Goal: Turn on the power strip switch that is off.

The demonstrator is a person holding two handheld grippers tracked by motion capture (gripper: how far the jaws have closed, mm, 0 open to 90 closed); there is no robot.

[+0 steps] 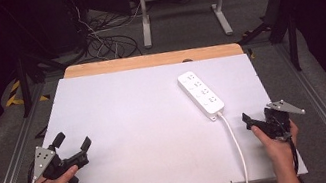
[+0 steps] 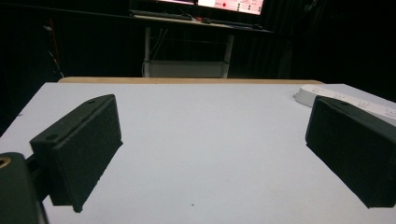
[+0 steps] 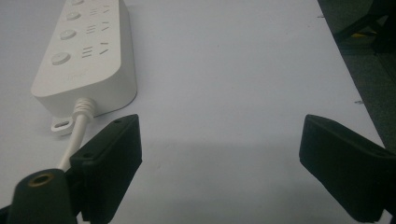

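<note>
The power strip [image 1: 201,93] lies flat on the white bench [image 1: 134,142], right of its middle, long axis running from the far side toward the person and slanting rightward. Its cord [image 1: 235,144] leaves the near end and trails off the bench's near edge. The right tongs [image 1: 253,124] sit just beyond that near end, beside the cord, jaws spread wide with nothing between them. The left tongs [image 1: 72,142], also spread and empty, are well apart from the strip, so the right hand is likely the one to reach.
</note>
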